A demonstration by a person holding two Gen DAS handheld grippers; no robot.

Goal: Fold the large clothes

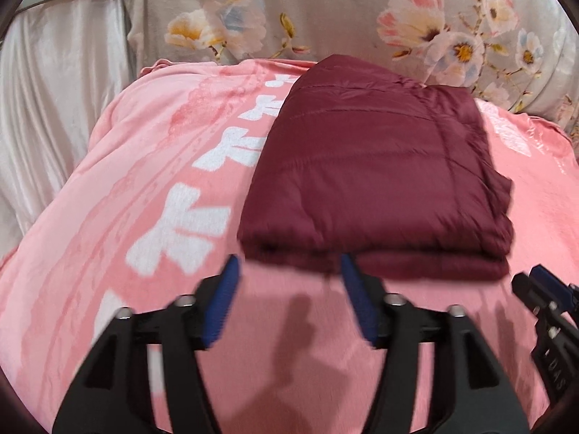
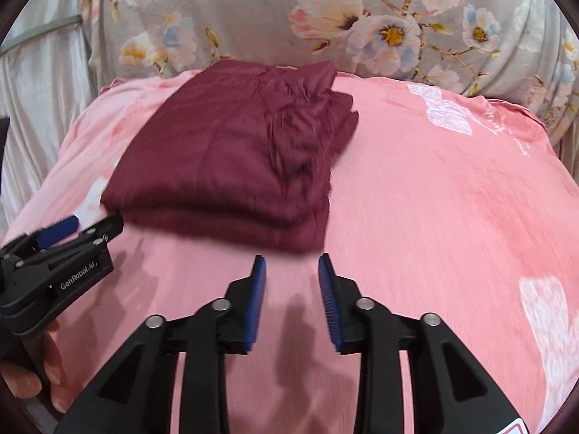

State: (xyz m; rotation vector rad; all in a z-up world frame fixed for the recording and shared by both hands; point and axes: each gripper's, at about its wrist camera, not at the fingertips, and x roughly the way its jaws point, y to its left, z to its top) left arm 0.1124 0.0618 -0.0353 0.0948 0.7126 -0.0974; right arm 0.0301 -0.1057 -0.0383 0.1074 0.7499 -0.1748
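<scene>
- Just ahead of the left gripper (image 1: pixel 289 264), whose blue pads stand spread with nothing between them, lies the near edge of the maroon garment (image 1: pixel 376 181); the right gripper (image 2: pixel 292 264) is likewise released and empty, its tips just short of the same edge.
- Beneath both tools runs the pink blanket (image 2: pixel 434 199), soft and loose (a judgement: a low grab could pinch blanket along with cloth and drag the stack askew).
- Further forward, the garment sits as a thick, stacked rectangle, quilted seams showing, layers visible along the near side.
- To the right gripper's far right of the stack, the side edges look rumpled and uneven; a nudge there would likely spill the layers open.
- Beyond everything, a floral cushion (image 1: pixel 325 11) backs the bed.
</scene>
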